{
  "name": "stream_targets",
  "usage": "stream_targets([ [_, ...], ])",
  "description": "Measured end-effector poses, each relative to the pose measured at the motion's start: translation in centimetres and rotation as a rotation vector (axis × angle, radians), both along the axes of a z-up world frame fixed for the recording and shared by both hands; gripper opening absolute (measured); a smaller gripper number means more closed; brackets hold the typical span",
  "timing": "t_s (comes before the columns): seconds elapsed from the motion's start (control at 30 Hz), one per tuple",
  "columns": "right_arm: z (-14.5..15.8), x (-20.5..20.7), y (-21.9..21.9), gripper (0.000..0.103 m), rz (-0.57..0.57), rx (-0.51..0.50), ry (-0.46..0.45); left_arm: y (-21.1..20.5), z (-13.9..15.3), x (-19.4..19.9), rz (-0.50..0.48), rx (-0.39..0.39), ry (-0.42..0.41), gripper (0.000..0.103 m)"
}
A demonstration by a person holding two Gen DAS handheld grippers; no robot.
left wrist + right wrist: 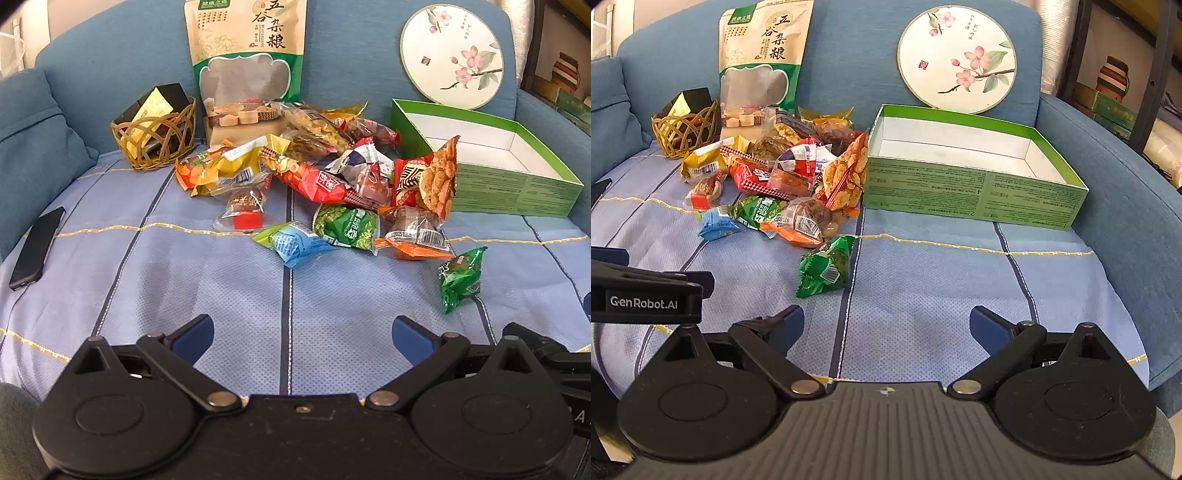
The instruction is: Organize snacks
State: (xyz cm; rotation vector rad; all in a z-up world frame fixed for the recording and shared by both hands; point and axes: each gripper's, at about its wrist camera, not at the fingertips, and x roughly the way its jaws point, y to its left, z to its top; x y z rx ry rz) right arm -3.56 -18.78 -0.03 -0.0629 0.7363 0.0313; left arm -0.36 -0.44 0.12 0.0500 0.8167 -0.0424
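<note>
A heap of snack packets (314, 173) (783, 177) lies on a blue striped cover over a sofa seat. One green packet (460, 278) (825, 269) lies apart, nearest the grippers. An open green box (517, 184) (975, 192) with a bare white inside stands to the right of the heap. My left gripper (301, 332) hovers open over bare cover, short of the heap. My right gripper (886, 325) is open too, with nothing between its fingers; the green packet lies just ahead and to its left.
A woven basket (155, 138) (685, 131) holding dark and yellow packs sits at the back left, beside a tall grain pouch (245, 62) (761, 62). A round flowered lid (452, 55) (956, 59) leans on the backrest. A black phone (37, 247) lies at the left edge.
</note>
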Motion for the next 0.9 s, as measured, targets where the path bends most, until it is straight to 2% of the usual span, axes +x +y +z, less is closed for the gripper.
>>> stream_targets([
  [0.9,-0.91,0.45,-0.11,0.103,-0.006,0.006,0.013,-0.4,-0.28,-0.05,-0.008,0.005,0.0,0.103],
])
